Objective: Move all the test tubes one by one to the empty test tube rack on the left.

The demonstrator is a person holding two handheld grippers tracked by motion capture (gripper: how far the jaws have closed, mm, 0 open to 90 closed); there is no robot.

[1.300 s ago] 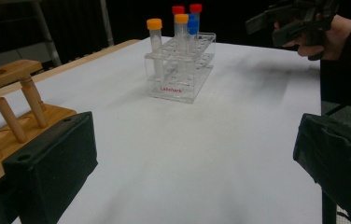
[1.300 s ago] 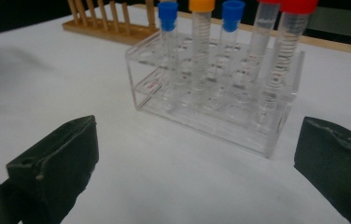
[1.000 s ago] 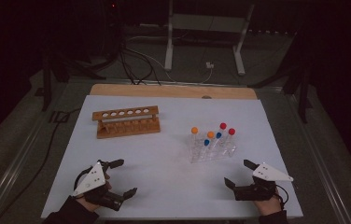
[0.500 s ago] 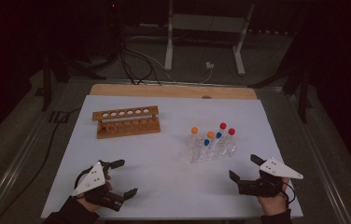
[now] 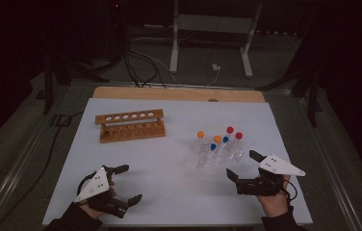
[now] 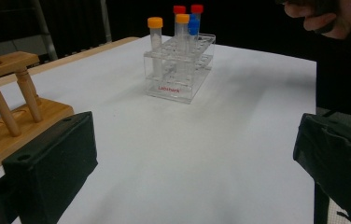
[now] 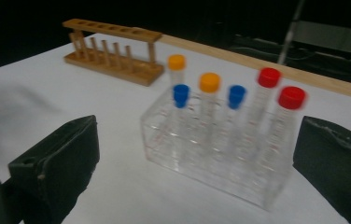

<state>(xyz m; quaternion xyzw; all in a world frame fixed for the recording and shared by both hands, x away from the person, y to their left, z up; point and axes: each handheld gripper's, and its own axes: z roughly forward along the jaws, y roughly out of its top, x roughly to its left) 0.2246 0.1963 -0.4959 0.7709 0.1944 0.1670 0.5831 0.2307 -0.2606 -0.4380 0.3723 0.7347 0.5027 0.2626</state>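
The clear plastic rack [image 5: 217,155] stands on the white table [image 5: 169,192], a bit to the right of the middle. Six small see-through tubes [image 7: 206,116] with coloured caps stand in it: two red, two orange, two blue. All the tubes point straight up.

The right gripper [image 5: 245,169] is the near one. It sits just beside the rack, on the side close to the person. Its jaws are spread wide and hold nothing. In the right gripper view the rack sits right between the two black jaws, a little way ahead. I think this hand goes for a tube. The tube with the red cap [image 7: 291,98] on the right looks easiest to reach. The tubes stand close together, so the jaws have little room to slip in between them.

The left gripper [image 5: 123,183] is low on the left, well apart from the rack. Its jaws are spread wide too and hold nothing.

The brown wooden rack with a row of round holes [image 5: 131,124] stands farther back on the left, and its holes are empty. The table between the two racks is bare, so there is open room to carry a tube across.
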